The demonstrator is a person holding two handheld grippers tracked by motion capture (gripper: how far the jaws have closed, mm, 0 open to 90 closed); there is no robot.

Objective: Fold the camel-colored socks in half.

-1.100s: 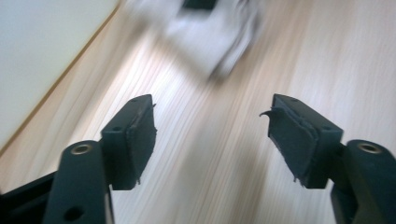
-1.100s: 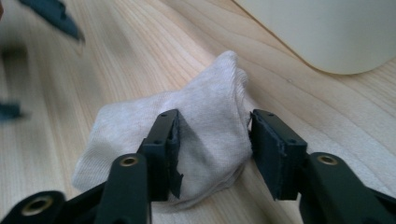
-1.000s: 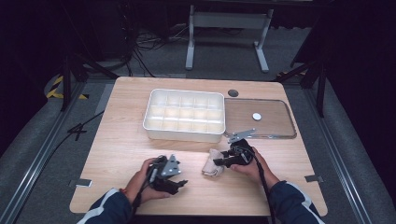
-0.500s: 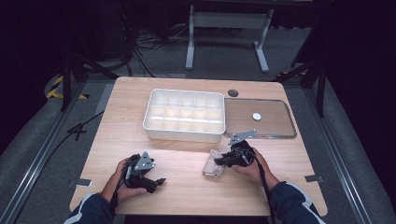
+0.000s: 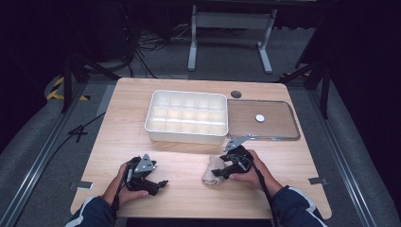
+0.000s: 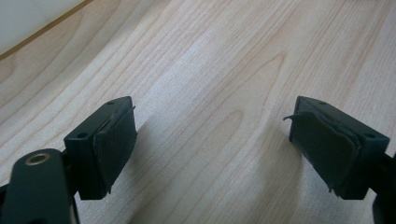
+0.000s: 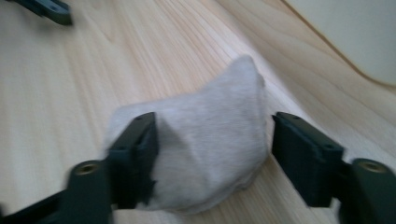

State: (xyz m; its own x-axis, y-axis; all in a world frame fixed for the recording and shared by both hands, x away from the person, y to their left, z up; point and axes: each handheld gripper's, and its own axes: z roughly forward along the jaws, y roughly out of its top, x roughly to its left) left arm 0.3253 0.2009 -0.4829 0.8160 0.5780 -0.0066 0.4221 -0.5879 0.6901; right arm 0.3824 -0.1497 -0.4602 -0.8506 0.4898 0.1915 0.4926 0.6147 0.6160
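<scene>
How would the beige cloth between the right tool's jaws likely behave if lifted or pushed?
The cloth lies crumpled in a soft heap with folds, so it is probably floppy and would sag. Its fuzzy surface suggests it is light and grippy. On the table, a push would likely bunch it up.

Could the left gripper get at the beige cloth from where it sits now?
Probably yes. The left gripper is open over bare table, nothing lying between it and the cloth; but the right gripper already straddles the cloth, crowding that side.
</scene>
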